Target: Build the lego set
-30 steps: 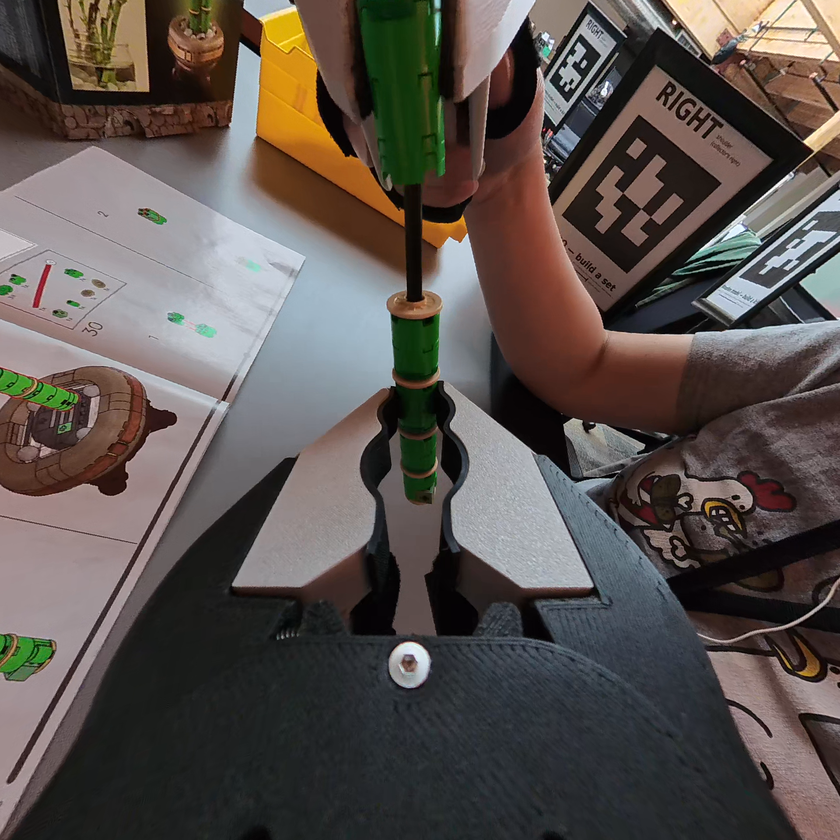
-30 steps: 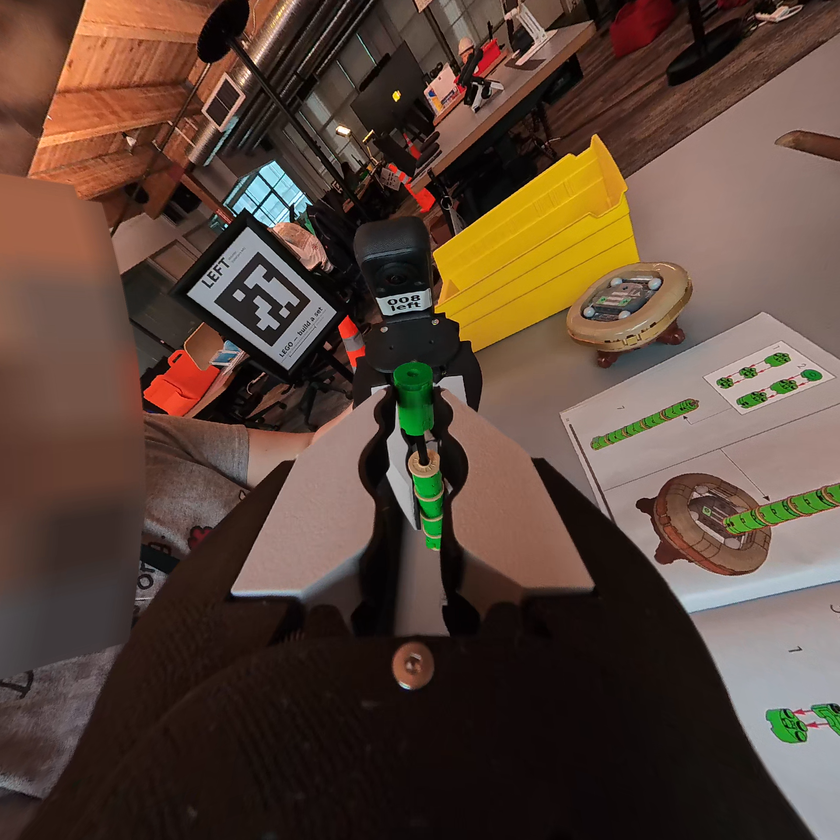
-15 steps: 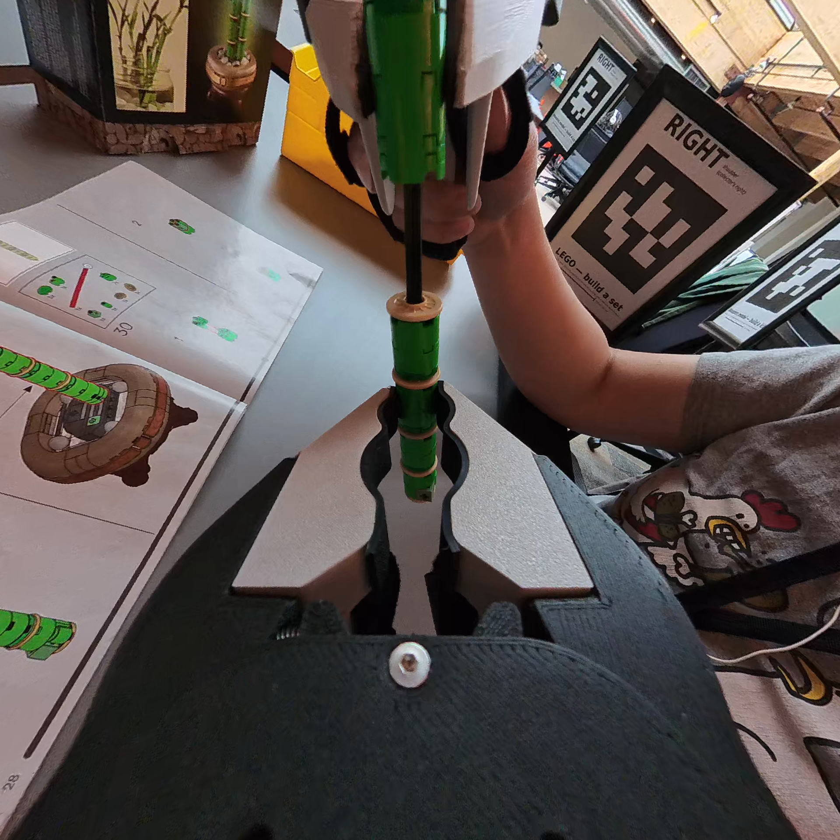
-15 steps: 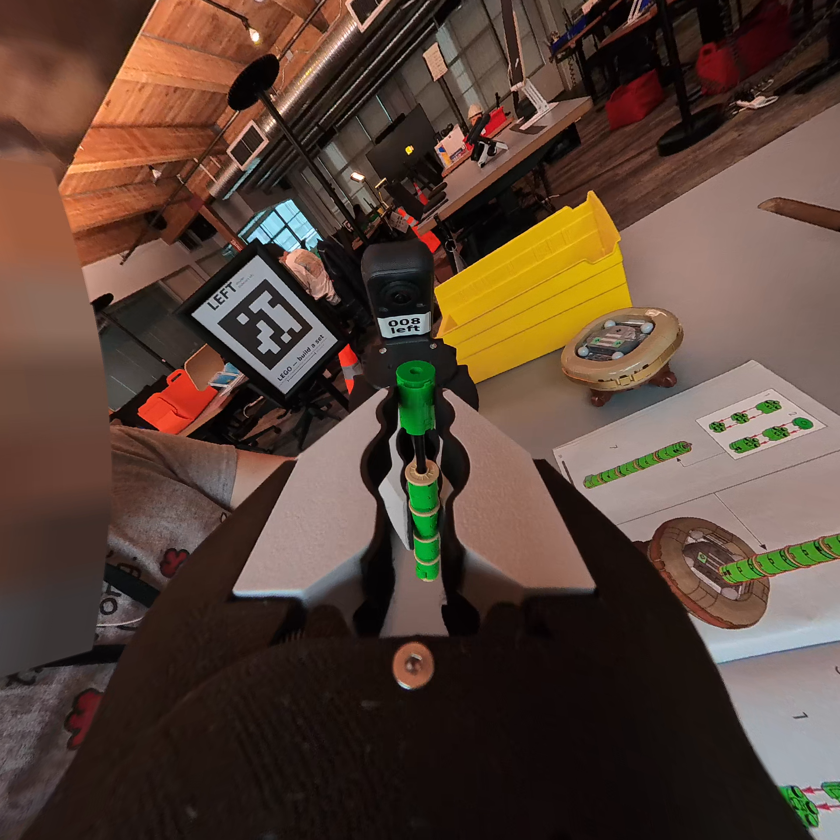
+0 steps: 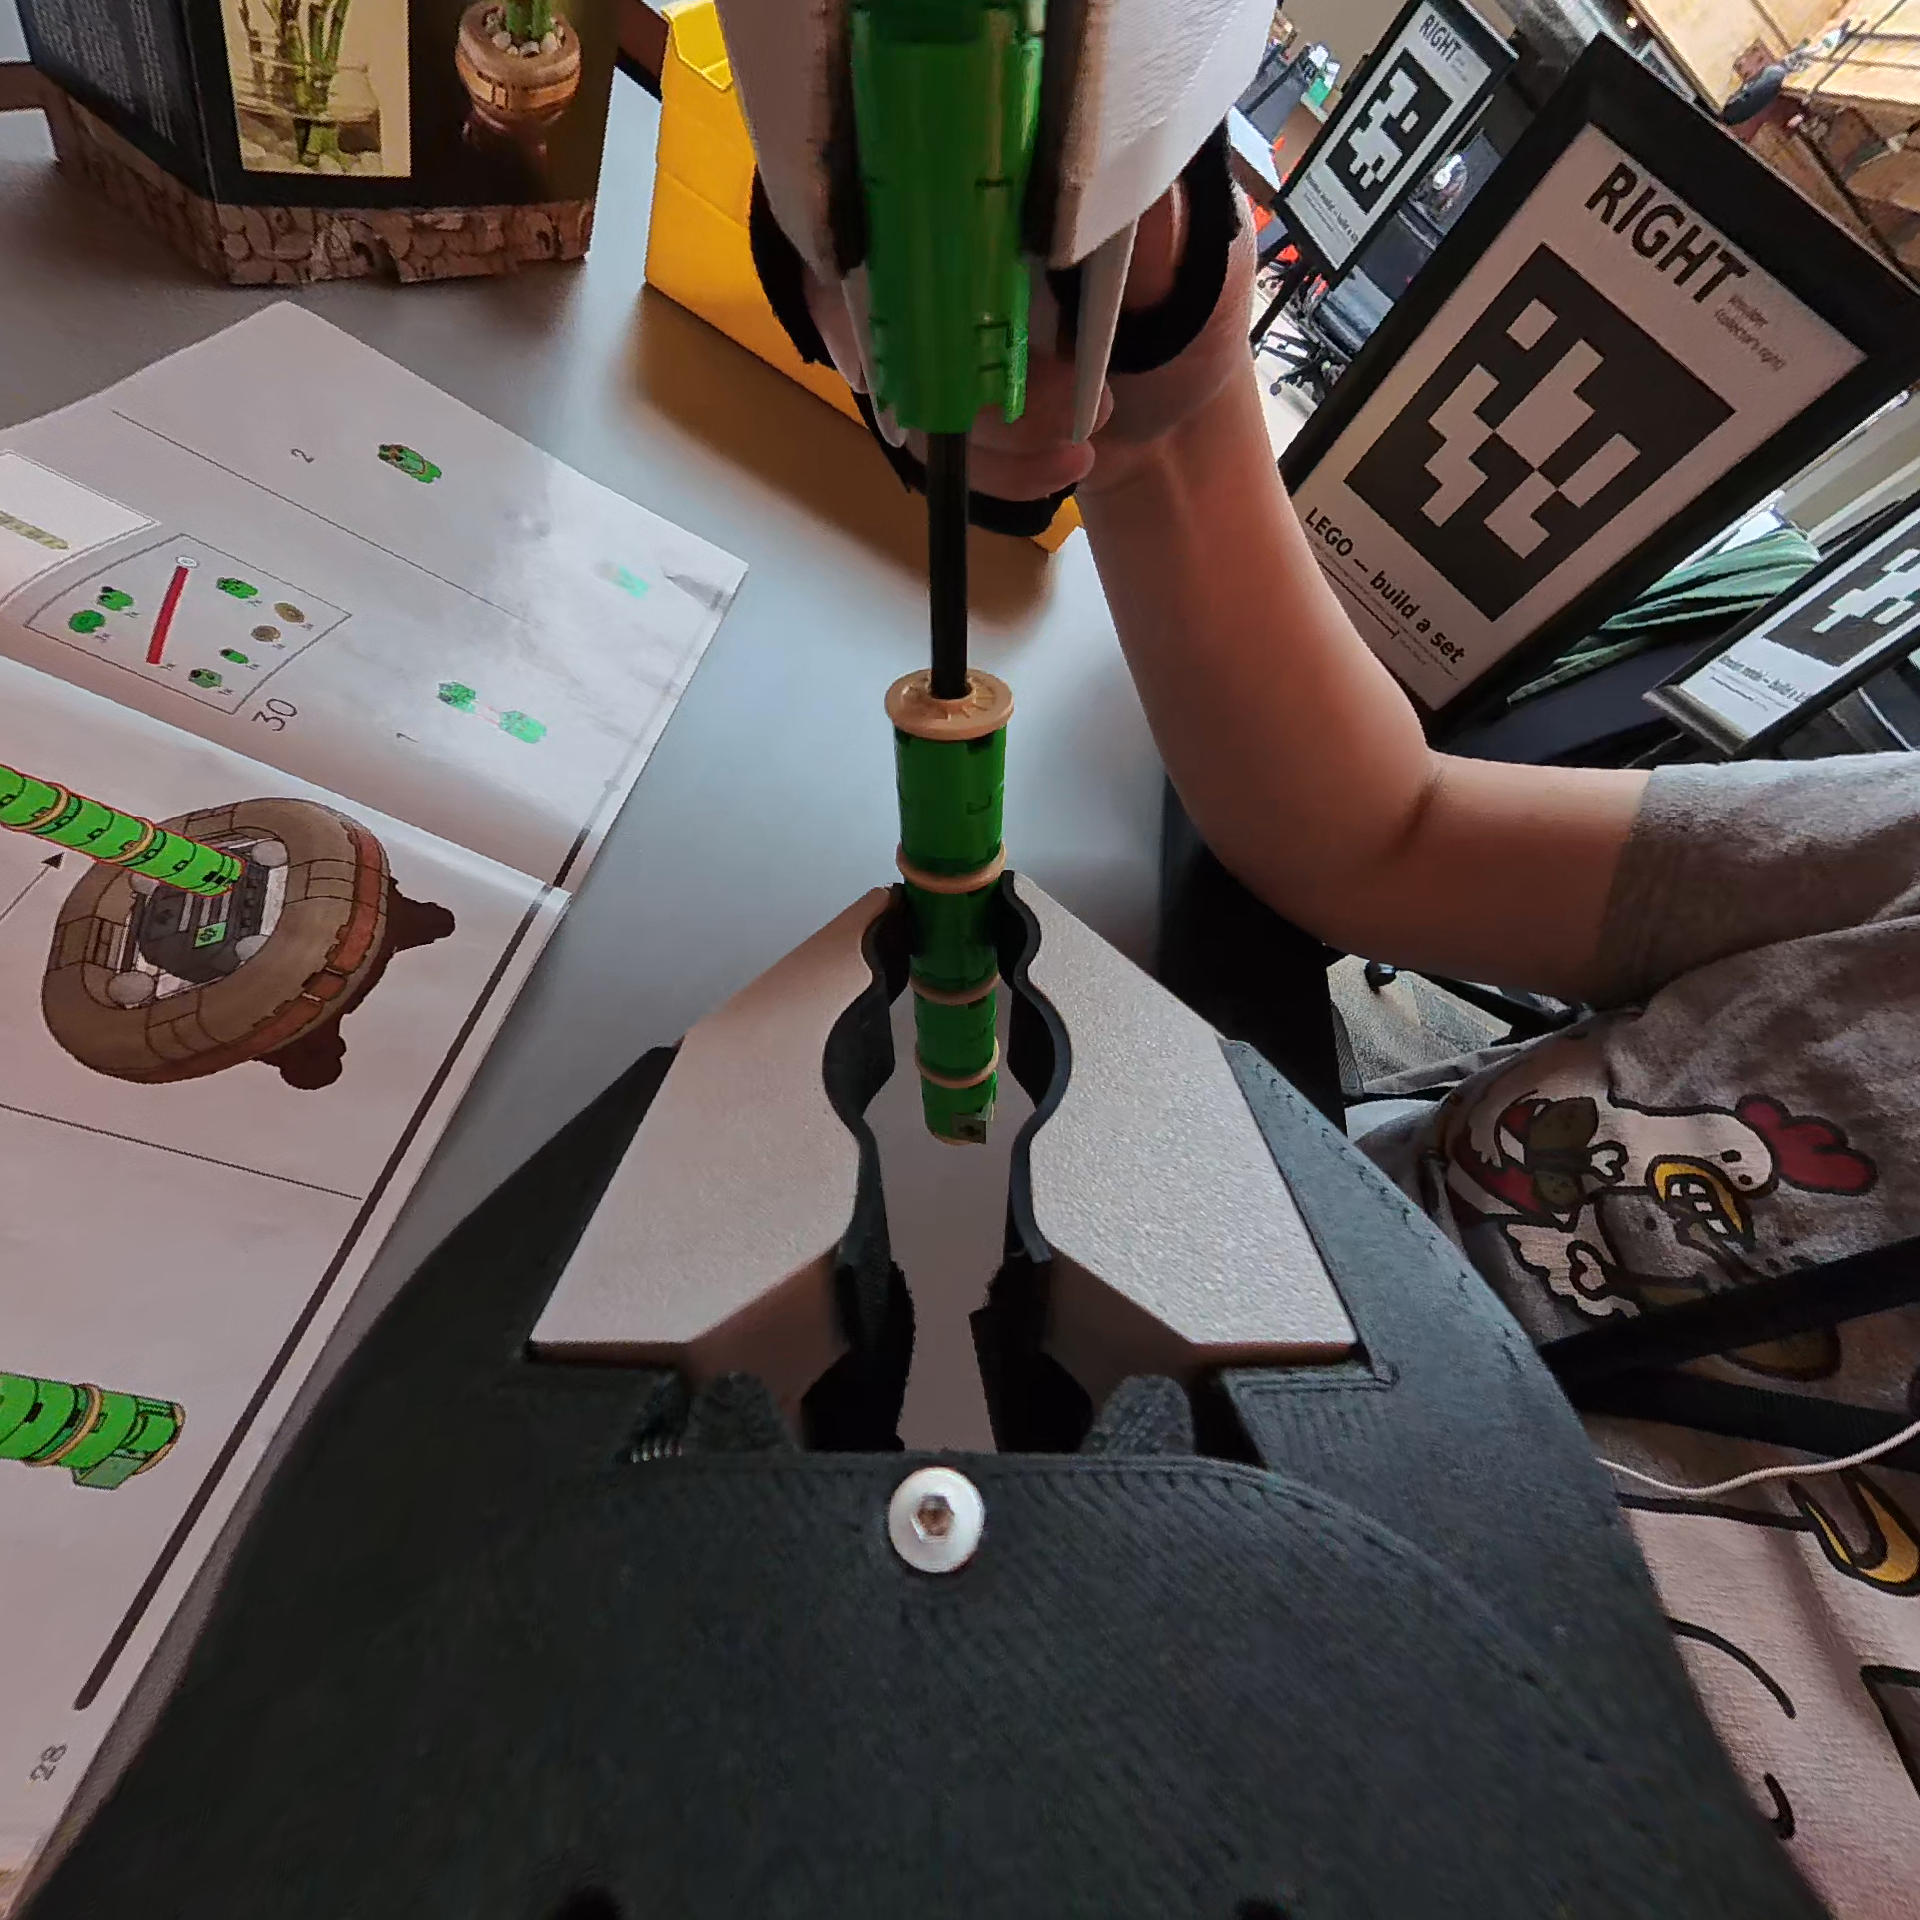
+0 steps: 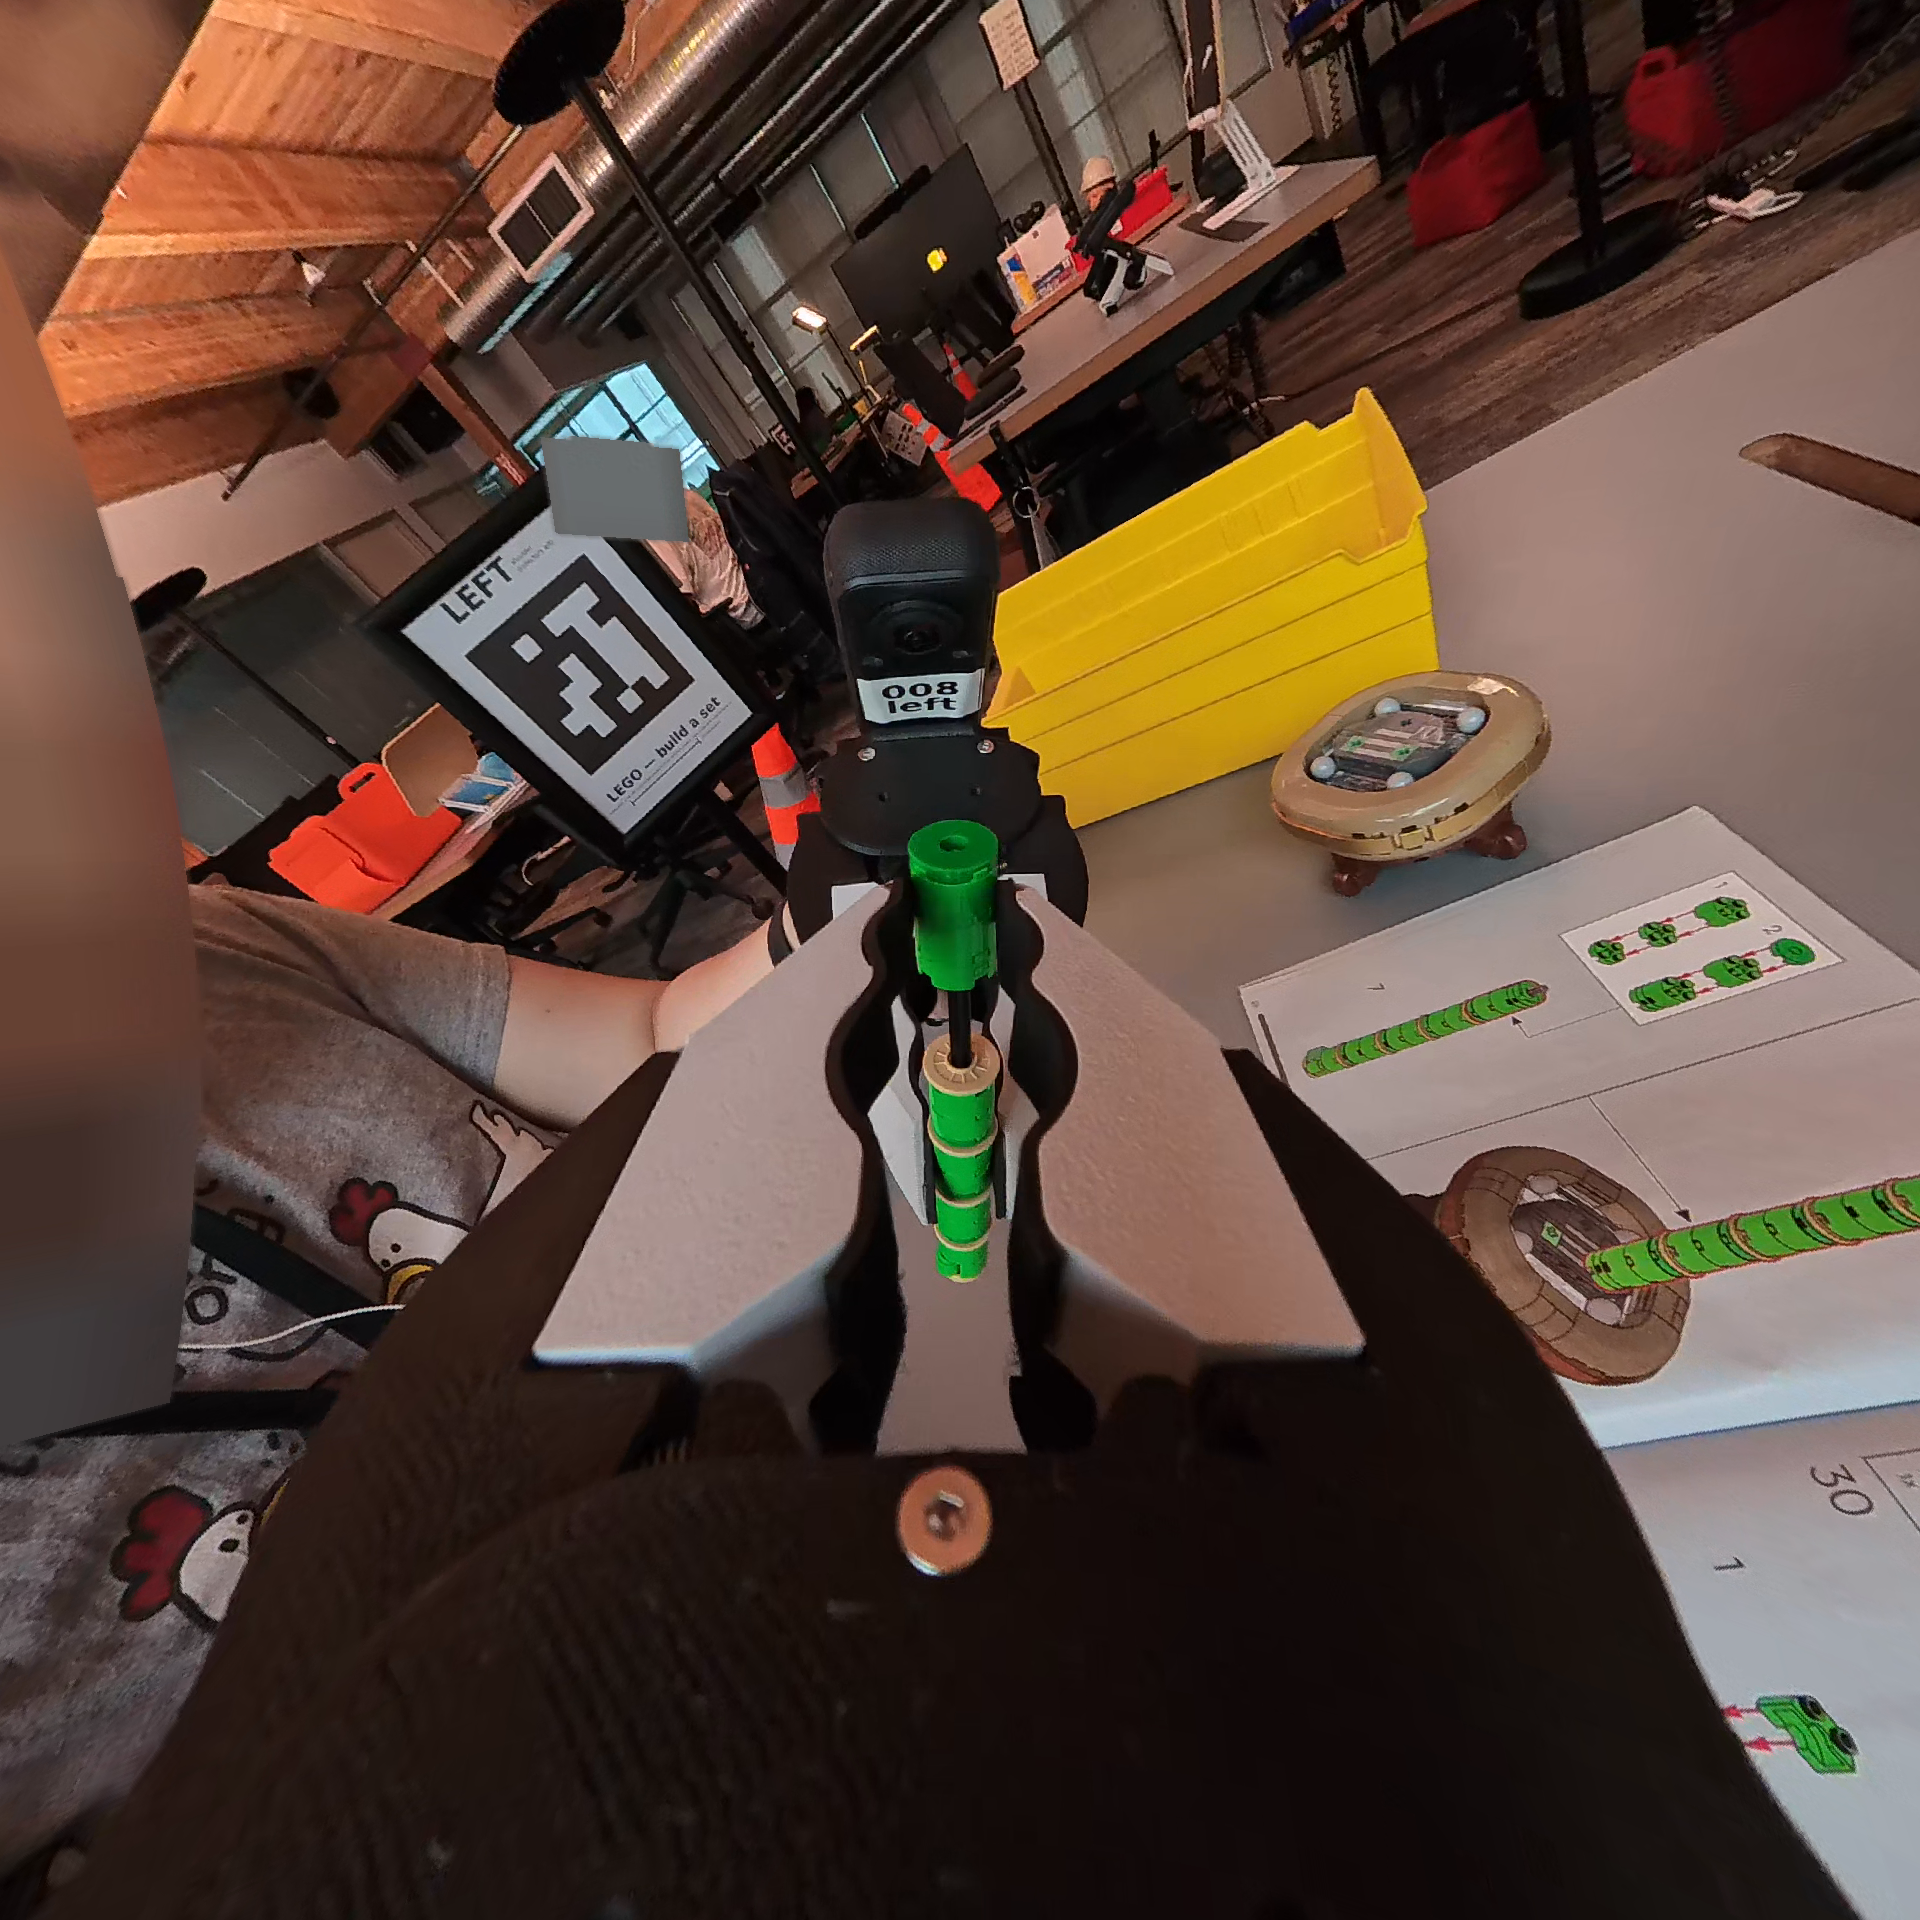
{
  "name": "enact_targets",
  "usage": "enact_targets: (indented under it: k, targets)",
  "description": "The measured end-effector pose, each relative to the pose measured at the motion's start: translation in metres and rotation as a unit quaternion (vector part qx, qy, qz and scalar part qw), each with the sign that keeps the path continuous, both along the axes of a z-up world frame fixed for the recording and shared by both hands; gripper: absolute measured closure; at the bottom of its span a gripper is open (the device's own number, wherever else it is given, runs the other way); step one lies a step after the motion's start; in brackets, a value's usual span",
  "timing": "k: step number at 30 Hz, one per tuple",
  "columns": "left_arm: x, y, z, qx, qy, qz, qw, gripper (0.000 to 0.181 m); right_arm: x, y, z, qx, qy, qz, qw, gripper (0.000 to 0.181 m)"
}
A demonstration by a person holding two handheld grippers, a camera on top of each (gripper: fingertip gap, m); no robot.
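My left gripper (image 5: 951,904) is shut on a green bamboo stalk with tan rings (image 5: 948,883), threaded on a black axle (image 5: 945,561). My right gripper (image 5: 961,364) faces it from above, shut on a green cylinder piece (image 5: 940,208) at the axle's far end. A stretch of bare axle separates the two. In the right wrist view my right gripper (image 6: 951,904) is shut on the green piece (image 6: 951,914), with the ringed stalk (image 6: 961,1164) held in my left gripper (image 6: 961,1174) below it. The round tan pot base (image 6: 1408,764) stands on the table.
An open instruction booklet (image 5: 312,727) lies on the grey table, also in the right wrist view (image 6: 1558,1091). A yellow bin (image 6: 1216,644) stands behind the pot base. The set's box (image 5: 312,125) stands at the far left. Framed marker signs (image 5: 1558,416) and a person's arm (image 5: 1299,779) are on the right. My hands' fingertips stand some 10 cm from each other. The round tan pot base (image 6: 1408,764) is about 25 cm from both grippers' fingertips.
Both grippers shifted and tilted slightly together over the table. Their holds and the bare gap on the axle look the same.
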State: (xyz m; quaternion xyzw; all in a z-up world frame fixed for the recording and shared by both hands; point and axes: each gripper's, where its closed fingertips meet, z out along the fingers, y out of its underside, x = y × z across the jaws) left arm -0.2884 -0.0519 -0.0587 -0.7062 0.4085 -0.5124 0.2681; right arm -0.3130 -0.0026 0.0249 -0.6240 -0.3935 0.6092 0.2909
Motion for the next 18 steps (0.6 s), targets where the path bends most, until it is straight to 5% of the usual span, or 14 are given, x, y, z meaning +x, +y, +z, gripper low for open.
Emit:
enact_targets:
  k: [9, 18]
  targets:
    - [-0.0018, 0.0028, 0.0052, -0.002, -0.012, 0.008, 1.000, 0.167, -0.0016, 0.0059, 0.0022, -0.060, 0.023, -0.005, 0.998, 0.167]
    - [-0.0019, 0.0022, 0.0057, 0.000, -0.012, 0.007, 1.000, 0.167, -0.0018, 0.0018, 0.0047, -0.022, 0.025, -0.002, 0.999, 0.167]
